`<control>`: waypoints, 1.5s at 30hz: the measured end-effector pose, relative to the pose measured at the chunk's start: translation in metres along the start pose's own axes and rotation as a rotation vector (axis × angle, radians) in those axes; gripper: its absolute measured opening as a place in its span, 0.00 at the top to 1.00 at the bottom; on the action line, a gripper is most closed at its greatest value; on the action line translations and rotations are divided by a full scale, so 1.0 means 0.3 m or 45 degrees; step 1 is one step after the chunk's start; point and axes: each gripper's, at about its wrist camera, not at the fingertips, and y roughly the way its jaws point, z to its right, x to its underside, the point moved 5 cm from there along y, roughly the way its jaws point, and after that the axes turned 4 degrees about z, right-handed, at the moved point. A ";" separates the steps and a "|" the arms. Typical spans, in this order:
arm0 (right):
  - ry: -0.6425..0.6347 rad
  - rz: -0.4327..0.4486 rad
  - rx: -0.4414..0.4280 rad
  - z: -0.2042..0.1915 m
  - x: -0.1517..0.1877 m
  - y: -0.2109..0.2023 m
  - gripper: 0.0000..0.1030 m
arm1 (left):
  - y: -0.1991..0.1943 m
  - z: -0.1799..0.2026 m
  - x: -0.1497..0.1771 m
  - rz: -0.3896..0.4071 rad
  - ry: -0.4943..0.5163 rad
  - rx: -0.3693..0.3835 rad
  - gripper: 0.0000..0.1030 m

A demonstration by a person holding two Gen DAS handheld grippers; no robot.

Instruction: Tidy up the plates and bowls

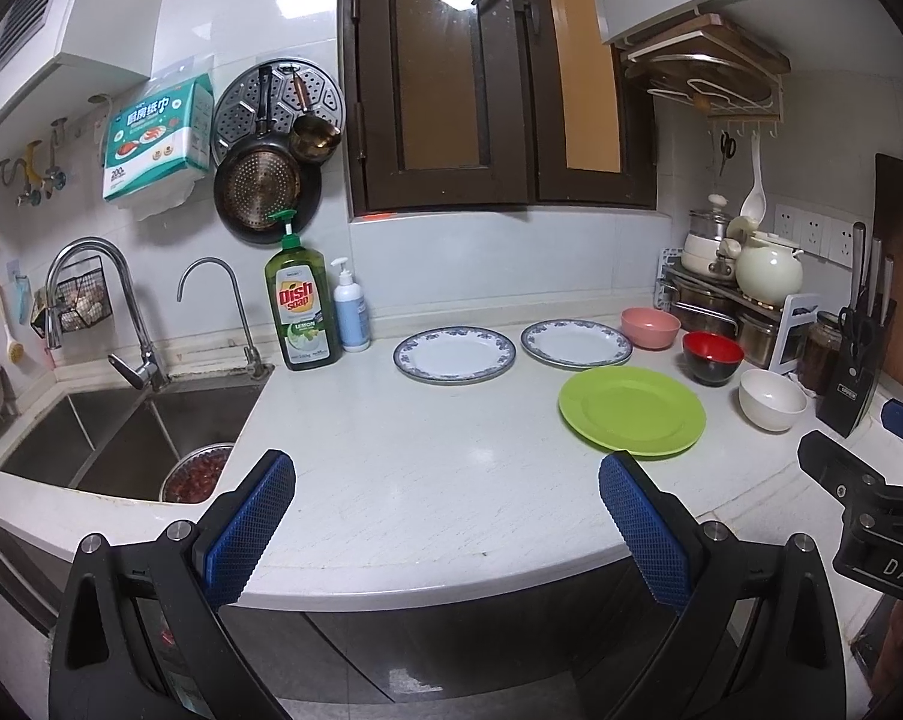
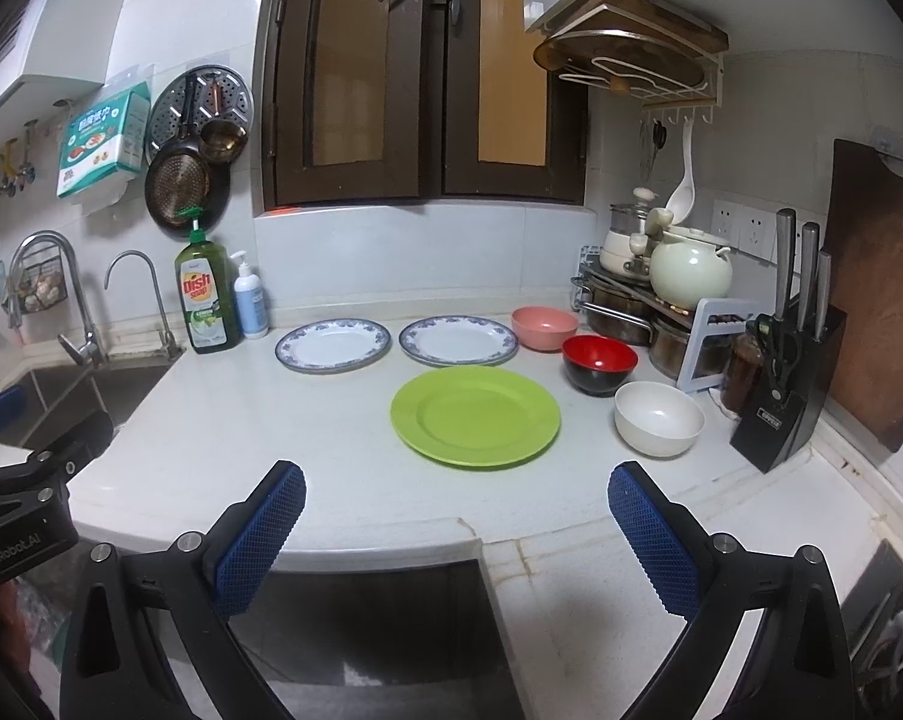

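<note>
Nearest to the cameras, both tools hung in front of the edge of the white bench (image 2: 259, 438) and touched nothing. The left tool (image 1: 448, 531) had its blue pads spread wide, with nothing between them. The right tool (image 2: 457, 537) was opened just as wide and was also empty. Each tool appeared at the border of the other camera's view.

A little further on the bench lay the green plate (image 2: 475, 417), flat and alone, in front of the right tool. To the right of it stood the white bowl (image 2: 659, 418), upright and near the knife block (image 2: 781, 414). Behind the white bowl stood the red and black bowl (image 2: 599, 363), and behind that one the pink bowl (image 2: 545, 328). The three bowls made a slanted row, near each other, though I could not tell if they touched.

Further back, two white plates with blue rims lay side by side: the left blue-rimmed plate (image 2: 333, 345) and the right blue-rimmed plate (image 2: 458, 340). The right one lay just behind the green plate and just beside the pink bowl.

At the wall stood a green dish soap bottle (image 2: 205, 300), and the sink (image 1: 121, 438) was on the far left.
</note>
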 end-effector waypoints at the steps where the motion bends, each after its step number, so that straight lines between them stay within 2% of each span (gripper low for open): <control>1: 0.000 -0.003 -0.002 0.003 0.000 0.006 0.01 | 0.005 0.005 0.000 -0.002 0.001 0.000 0.00; 13: 0.024 -0.079 -0.052 0.074 0.014 0.139 0.01 | 0.111 0.084 -0.001 -0.085 0.028 -0.025 0.00; 20: 0.073 -0.135 -0.042 0.106 0.030 0.249 0.01 | 0.206 0.119 0.006 -0.150 0.056 -0.017 0.00; 26: 0.112 -0.166 0.050 0.114 0.019 0.401 0.01 | 0.377 0.128 -0.013 -0.187 0.107 0.030 0.00; 32: 0.181 -0.216 0.167 0.114 -0.018 0.552 0.01 | 0.594 0.143 -0.068 -0.209 0.163 0.144 0.00; 37: 0.222 -0.266 0.274 0.146 -0.018 0.655 0.01 | 0.768 0.176 -0.080 -0.275 0.187 0.241 0.00; 41: 0.239 -0.321 0.300 0.200 -0.010 0.744 0.01 | 0.881 0.236 -0.063 -0.369 0.196 0.297 0.03; 45: 0.252 -0.402 0.261 0.247 0.012 0.862 0.01 | 0.982 0.306 -0.045 -0.436 0.202 0.304 0.06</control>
